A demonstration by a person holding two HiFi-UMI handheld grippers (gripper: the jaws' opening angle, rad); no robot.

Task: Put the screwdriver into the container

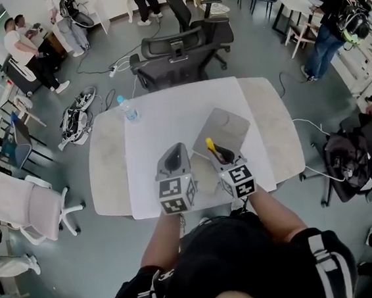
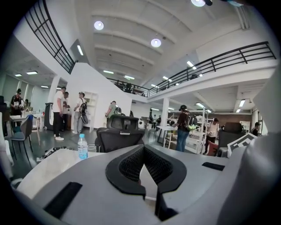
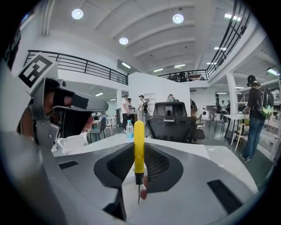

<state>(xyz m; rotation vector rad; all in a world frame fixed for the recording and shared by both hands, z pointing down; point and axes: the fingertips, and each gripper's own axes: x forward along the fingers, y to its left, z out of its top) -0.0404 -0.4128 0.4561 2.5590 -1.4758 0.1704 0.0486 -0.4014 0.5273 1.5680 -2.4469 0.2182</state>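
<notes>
A screwdriver [image 3: 138, 147] with a yellow handle and a thin dark shaft stands upright between the jaws of my right gripper [image 3: 138, 169], which is shut on it. In the head view the yellow handle [image 1: 210, 144] sticks out of the right gripper [image 1: 224, 155] over the near edge of a flat grey container [image 1: 222, 126] on the white table [image 1: 170, 120]. My left gripper [image 1: 173, 161] hovers just left of it. Its jaws [image 2: 149, 171] stand slightly apart with nothing between them.
A water bottle [image 1: 128, 109] stands at the table's far left corner. A black office chair [image 1: 182, 53] is pushed up to the far edge. A white chair [image 1: 36, 204] is at the left, a bag [image 1: 346, 161] at the right. People stand farther off.
</notes>
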